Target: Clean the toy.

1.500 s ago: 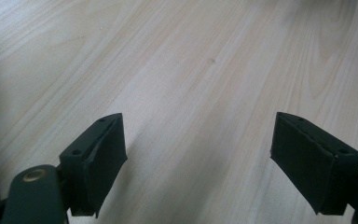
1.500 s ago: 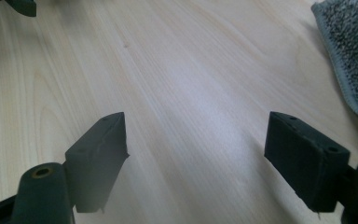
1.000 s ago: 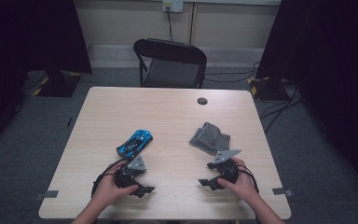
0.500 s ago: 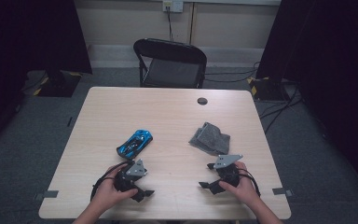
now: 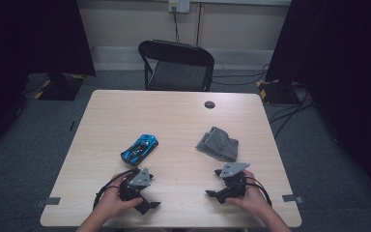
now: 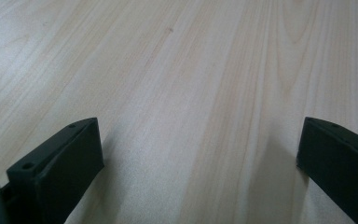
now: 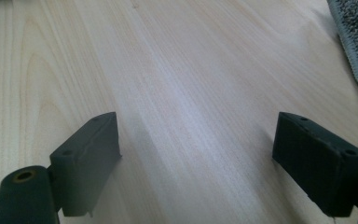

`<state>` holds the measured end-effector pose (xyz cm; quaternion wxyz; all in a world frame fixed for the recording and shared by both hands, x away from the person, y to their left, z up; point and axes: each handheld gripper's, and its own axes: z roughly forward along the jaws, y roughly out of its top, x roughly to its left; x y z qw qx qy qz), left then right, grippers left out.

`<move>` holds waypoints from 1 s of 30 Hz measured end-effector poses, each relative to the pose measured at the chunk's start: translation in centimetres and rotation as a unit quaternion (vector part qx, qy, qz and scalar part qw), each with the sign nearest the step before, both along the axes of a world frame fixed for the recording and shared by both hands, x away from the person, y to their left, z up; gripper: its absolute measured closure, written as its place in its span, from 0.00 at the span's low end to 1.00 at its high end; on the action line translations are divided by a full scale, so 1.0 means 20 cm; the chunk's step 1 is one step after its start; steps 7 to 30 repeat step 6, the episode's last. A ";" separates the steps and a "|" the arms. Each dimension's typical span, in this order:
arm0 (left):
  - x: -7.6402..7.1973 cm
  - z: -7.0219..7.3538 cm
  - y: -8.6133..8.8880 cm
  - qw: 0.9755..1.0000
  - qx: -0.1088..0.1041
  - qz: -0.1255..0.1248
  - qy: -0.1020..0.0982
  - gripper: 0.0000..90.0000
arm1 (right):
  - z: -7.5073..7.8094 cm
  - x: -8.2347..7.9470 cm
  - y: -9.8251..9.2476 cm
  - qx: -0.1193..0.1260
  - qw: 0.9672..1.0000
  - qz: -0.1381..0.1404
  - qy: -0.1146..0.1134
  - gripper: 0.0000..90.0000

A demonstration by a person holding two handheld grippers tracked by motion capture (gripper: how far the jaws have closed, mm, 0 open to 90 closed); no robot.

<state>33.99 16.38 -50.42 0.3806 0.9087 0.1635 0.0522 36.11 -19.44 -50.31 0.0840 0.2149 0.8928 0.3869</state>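
So far nothing is in hand: at the left the left gripper [image 5: 147, 198] rests low over the table [image 5: 174, 121] near its front edge, its jaws wide apart over bare wood, with the blue toy car [image 5: 139, 149] just beyond it, untouched. At the right the right gripper [image 5: 217, 186] has just been opening its jaws, nothing between them, and the folded grey cloth [image 5: 217, 143] lies just ahead. By my judgement, any picking up is yet to begin.
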 end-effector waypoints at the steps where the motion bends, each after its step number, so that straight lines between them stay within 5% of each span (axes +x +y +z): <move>1: 0.00 0.00 0.00 1.000 0.000 0.000 0.000 0.00 | 0.00 0.00 0.00 0.001 1.000 0.000 0.000 0.16; 30: 0.00 0.00 0.00 1.000 -0.001 0.001 0.001 0.00 | 0.00 0.00 0.00 -0.001 1.000 -0.003 0.001 0.15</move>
